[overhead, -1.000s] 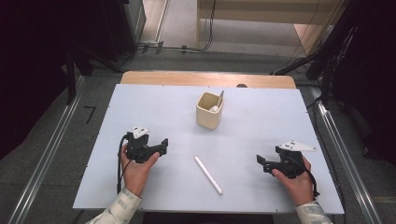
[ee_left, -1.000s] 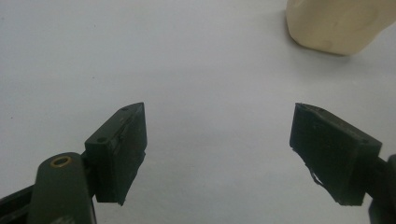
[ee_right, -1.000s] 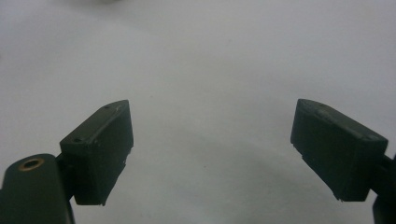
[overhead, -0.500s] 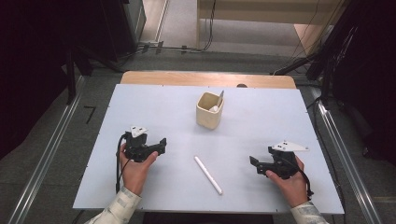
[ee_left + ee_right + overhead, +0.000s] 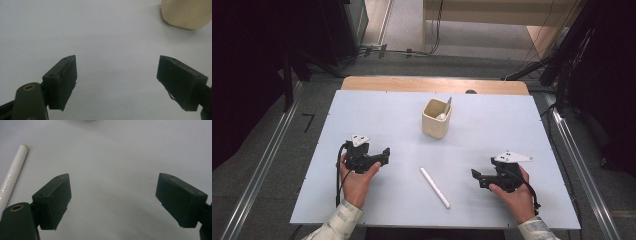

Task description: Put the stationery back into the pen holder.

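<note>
Right gripper closing in on the loose white pen

The white pen (image 5: 435, 187) lies ungrasped just left of the right gripper (image 5: 475, 176), jaws spread wide — since half a second ago it has edged nearer. Left gripper (image 5: 384, 152), also spread, waits. Beyond the pen, the cream pen cup (image 5: 435, 118) already holds perhaps one — pickup and drop remain.

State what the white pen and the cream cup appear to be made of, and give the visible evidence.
White pen: probably smooth plastic, with a slightly glossy barrel and faint printed lettering. Cream cup: matte, thick-walled with rounded corners; could be ceramic or plastic, the look leaves it open.
</note>
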A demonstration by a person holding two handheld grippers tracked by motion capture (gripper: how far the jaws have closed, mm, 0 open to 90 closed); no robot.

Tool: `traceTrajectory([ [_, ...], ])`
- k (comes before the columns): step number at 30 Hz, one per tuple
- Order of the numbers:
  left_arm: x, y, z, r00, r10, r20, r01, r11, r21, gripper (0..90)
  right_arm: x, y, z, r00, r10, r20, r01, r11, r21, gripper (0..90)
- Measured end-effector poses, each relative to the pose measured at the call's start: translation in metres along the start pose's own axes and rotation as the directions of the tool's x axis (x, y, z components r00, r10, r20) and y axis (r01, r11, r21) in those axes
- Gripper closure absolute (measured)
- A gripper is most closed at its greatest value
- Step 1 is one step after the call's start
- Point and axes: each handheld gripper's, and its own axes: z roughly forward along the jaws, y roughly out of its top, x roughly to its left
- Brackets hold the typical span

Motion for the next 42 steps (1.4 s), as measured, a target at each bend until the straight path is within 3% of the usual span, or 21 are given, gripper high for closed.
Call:
traceTrajectory([
  [19,0.002,0.000,0.001,0.9999,-0.012,0.005,0.012,0.9999,0.002,17.6,0.032,0.007,0.014,0.9961,-0.054,-0.070,0.055,0.998,0.012,11.5],
  [42,0.003,0.000,0.000,0.9999,-0.012,0.006,0.012,0.9999,0.006,17.6,0.058,0.013,0.028,0.9897,-0.084,-0.116,0.087,0.996,0.022,11.8],
])
